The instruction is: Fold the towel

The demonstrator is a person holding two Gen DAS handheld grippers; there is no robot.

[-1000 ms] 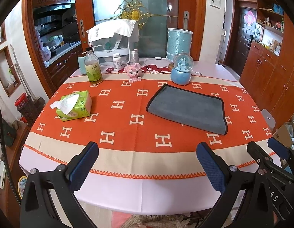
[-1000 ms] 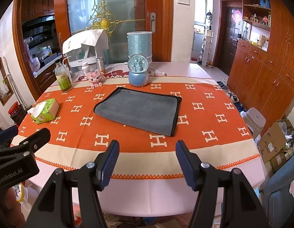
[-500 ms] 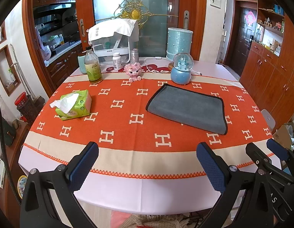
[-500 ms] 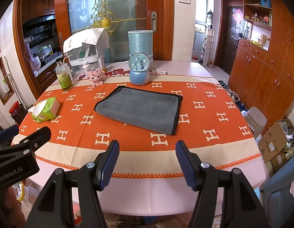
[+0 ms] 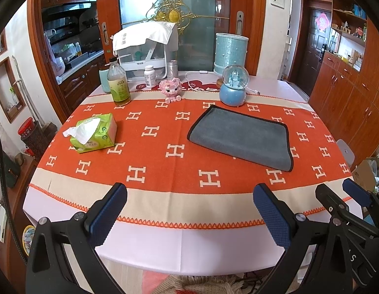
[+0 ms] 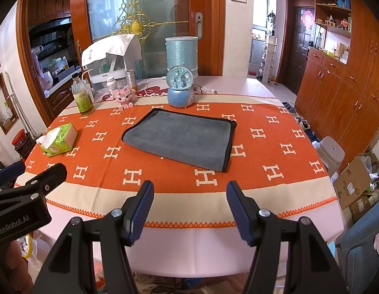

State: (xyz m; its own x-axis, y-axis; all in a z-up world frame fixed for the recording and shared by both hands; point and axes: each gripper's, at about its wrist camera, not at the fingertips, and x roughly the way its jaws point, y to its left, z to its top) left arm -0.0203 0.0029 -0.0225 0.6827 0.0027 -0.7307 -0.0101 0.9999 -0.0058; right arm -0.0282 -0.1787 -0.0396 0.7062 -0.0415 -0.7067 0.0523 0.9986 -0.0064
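1. The grey towel [image 6: 179, 138] lies flat on the orange H-patterned cloth of the bench [image 6: 275, 152], just in front of the blue snow globe [image 6: 180, 89]. Its near and left edges look rounded and doubled while black piping runs along the far and right sides, so it seems to be folded at least once already.
2. The left claw [image 5: 189, 210] hangs over the near edge of the bench, jaws spread wide and holding nothing.
3. The right claw [image 6: 189, 210] is likewise spread apart and empty, well short of the towel.
4. Against the views from a second ago almost nothing has changed: the towel, the tissue pack [image 5: 95, 132] and the bottle [image 5: 119, 85] sit where they were, and both claws have drifted only slightly.
5. That stillness fits either a pause before another fold or a towel laid down finished; the pictures do not settle which.
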